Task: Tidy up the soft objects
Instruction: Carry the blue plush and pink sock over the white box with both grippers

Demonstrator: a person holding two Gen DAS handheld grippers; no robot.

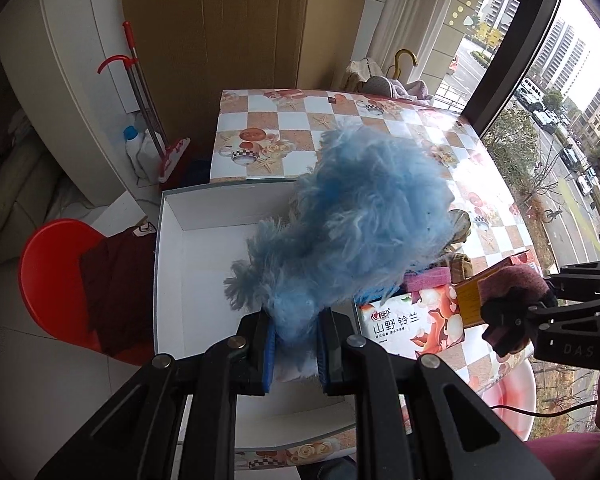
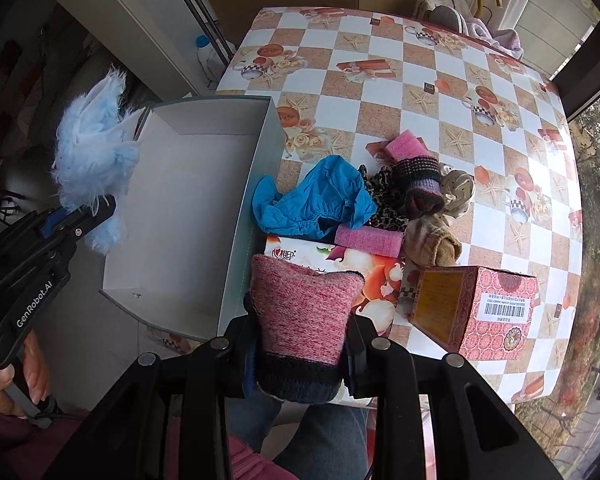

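My left gripper (image 1: 296,344) is shut on a fluffy light-blue soft toy (image 1: 360,216), held over the open white box (image 1: 172,264). The same toy (image 2: 94,160) and left gripper (image 2: 88,216) show at the left of the right wrist view, by the box's (image 2: 256,184) far side. My right gripper (image 2: 300,360) is shut on a pink knitted sock with a dark cuff (image 2: 304,312), near the table's front edge beside the box. In the left wrist view that right gripper (image 1: 508,328) and sock (image 1: 516,284) appear at the right.
On the checkered table (image 2: 420,80) lies a pile: blue glove (image 2: 316,200), pink sponges (image 2: 368,240), leopard cloth, striped sock (image 2: 420,184), beige items. A tissue pack (image 2: 364,276) and a red carton (image 2: 484,312) sit near the front. A red stool (image 1: 48,280) stands left of the box.
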